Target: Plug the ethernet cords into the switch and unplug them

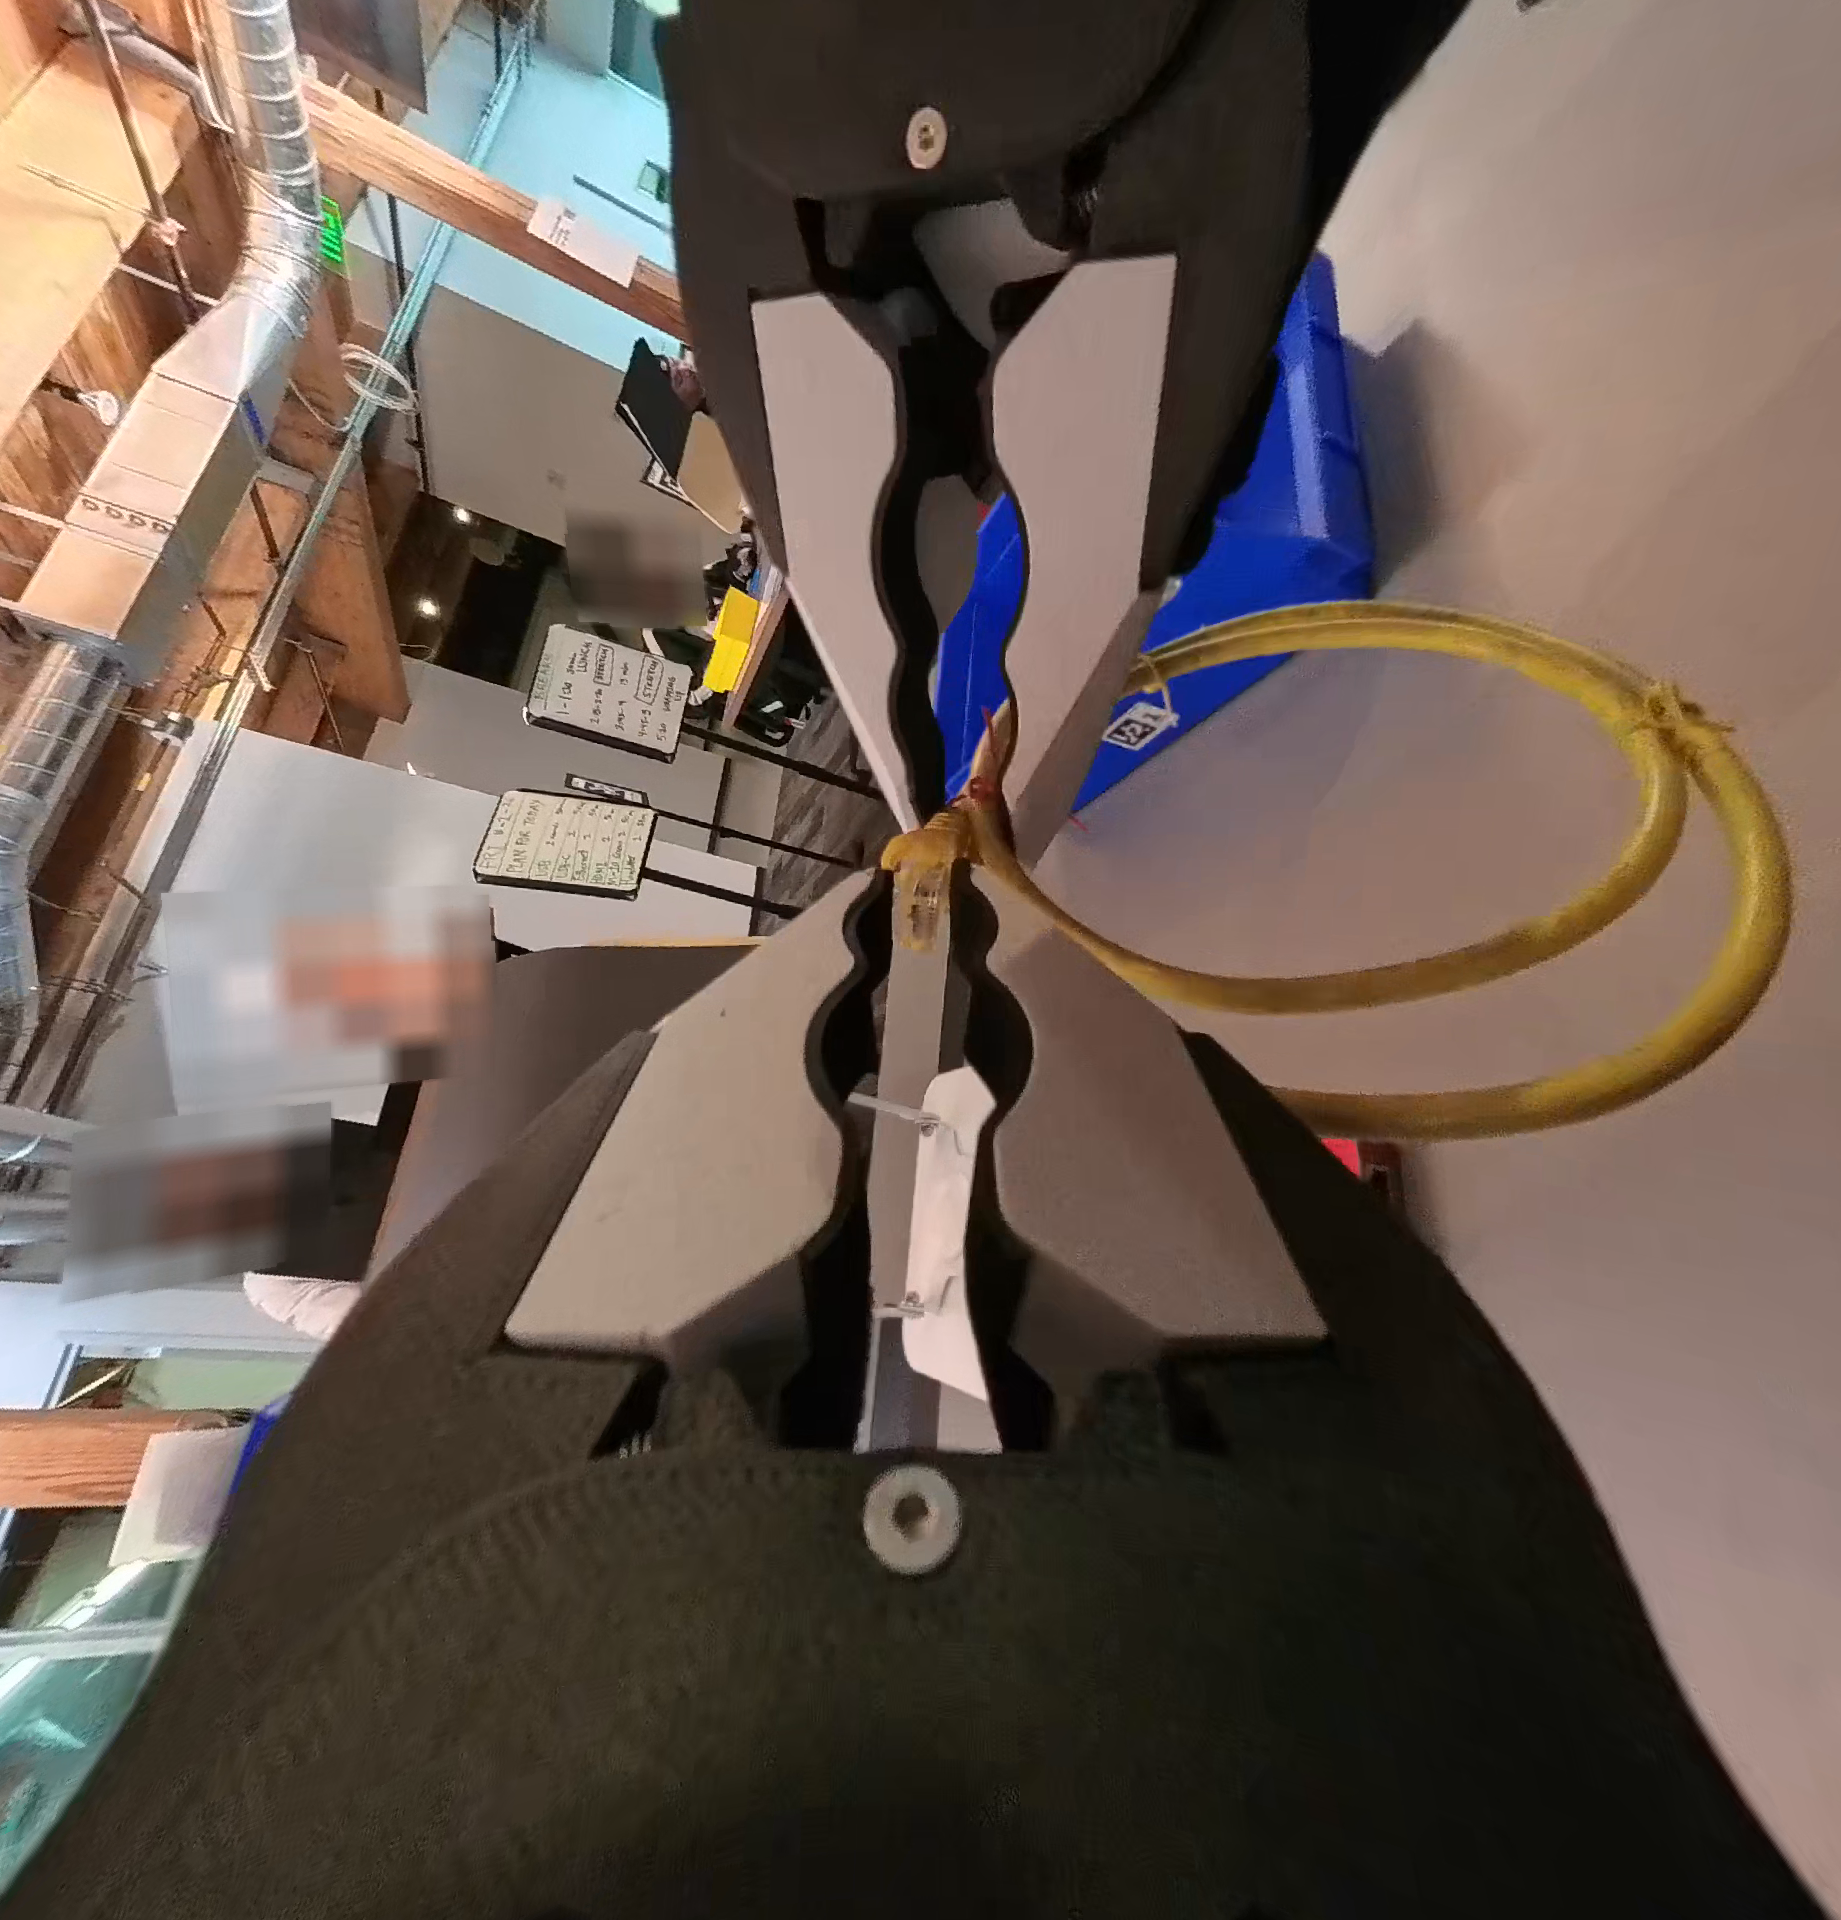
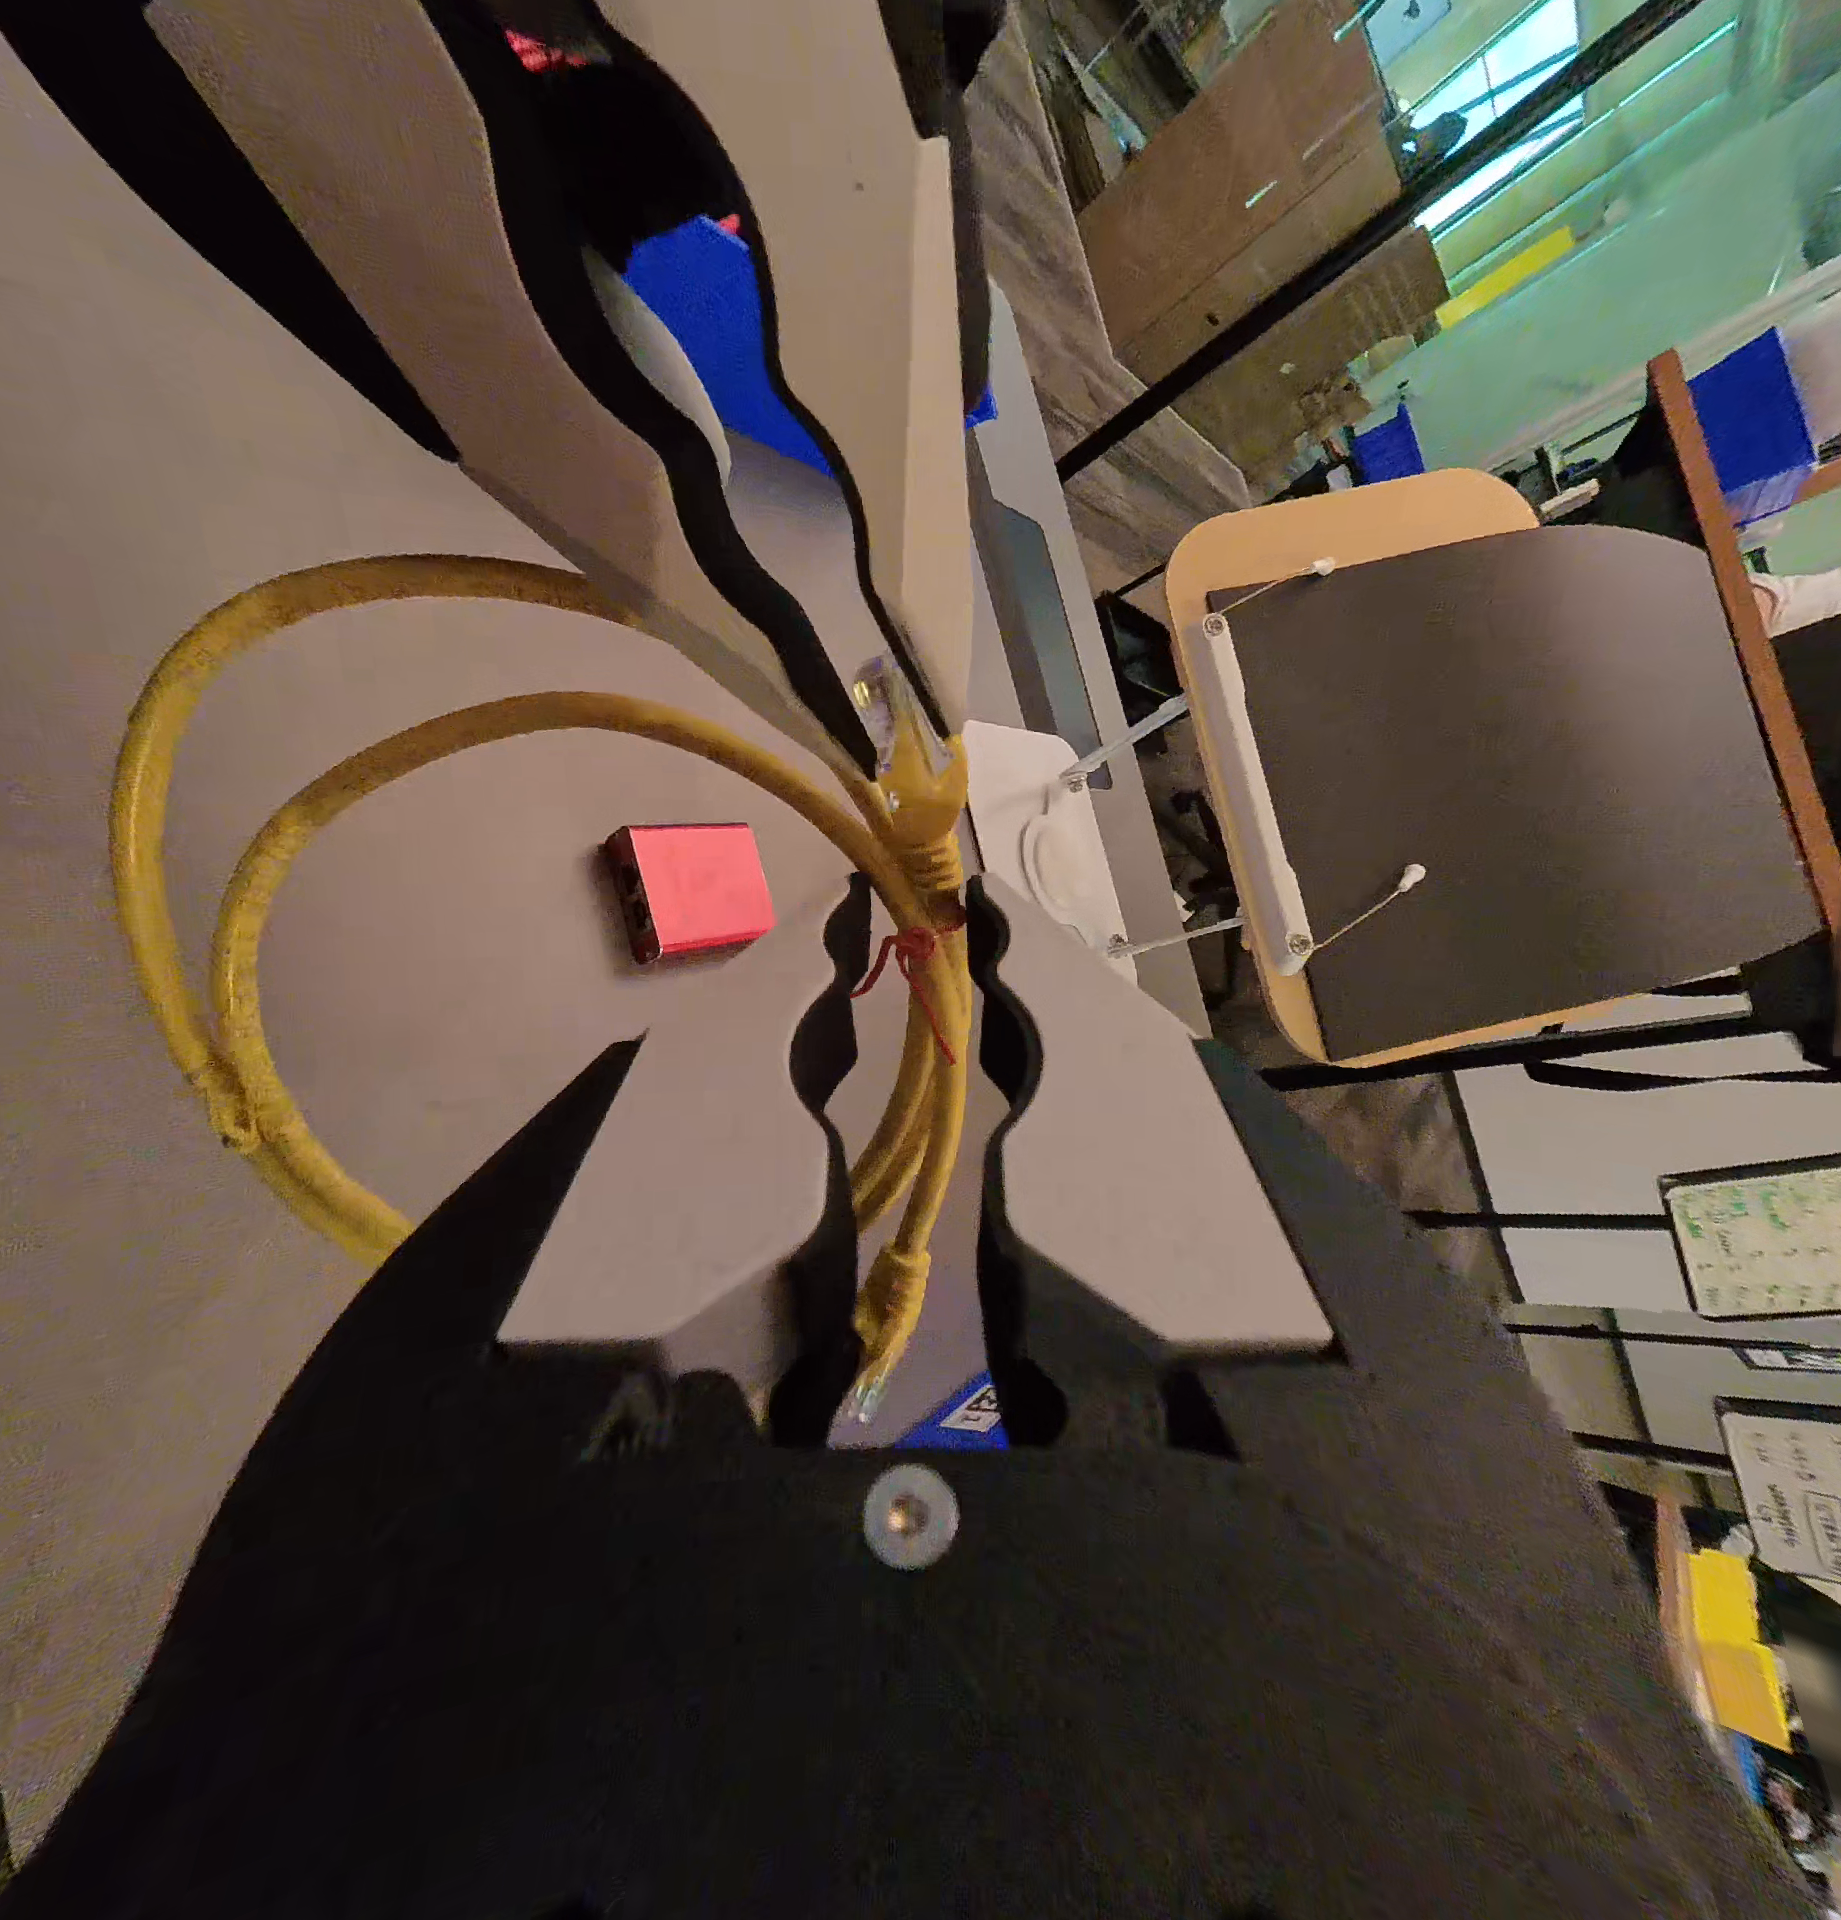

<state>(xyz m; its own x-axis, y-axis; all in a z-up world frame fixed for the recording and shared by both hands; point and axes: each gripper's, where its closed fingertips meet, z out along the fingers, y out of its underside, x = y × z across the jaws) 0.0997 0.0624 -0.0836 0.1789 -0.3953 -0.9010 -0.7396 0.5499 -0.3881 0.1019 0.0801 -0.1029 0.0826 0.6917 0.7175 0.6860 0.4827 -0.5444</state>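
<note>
While both grippers are meeting tip to tip above the grey table (image 2: 85,520), I am watching the yellow ethernet cord (image 1: 1716,914) coiling in a loop tied off with a red twist tie (image 2: 911,961). My left gripper (image 1: 921,909) is facing the right gripper (image 2: 911,899), and one clear plug (image 1: 918,899) is sitting right at the left fingertips; I cannot tell whether those fingers are pinching it or merely touching it. The right fingers are closing on the tied cord bundle just behind that plug's yellow boot. The second plug (image 2: 874,1351) is hanging loose, near the right gripper's body. The red switch (image 2: 692,891) is lying flat on the table, left of the bundle, apart from both plugs. A blue bin (image 1: 1300,488) is standing farther back.
</note>
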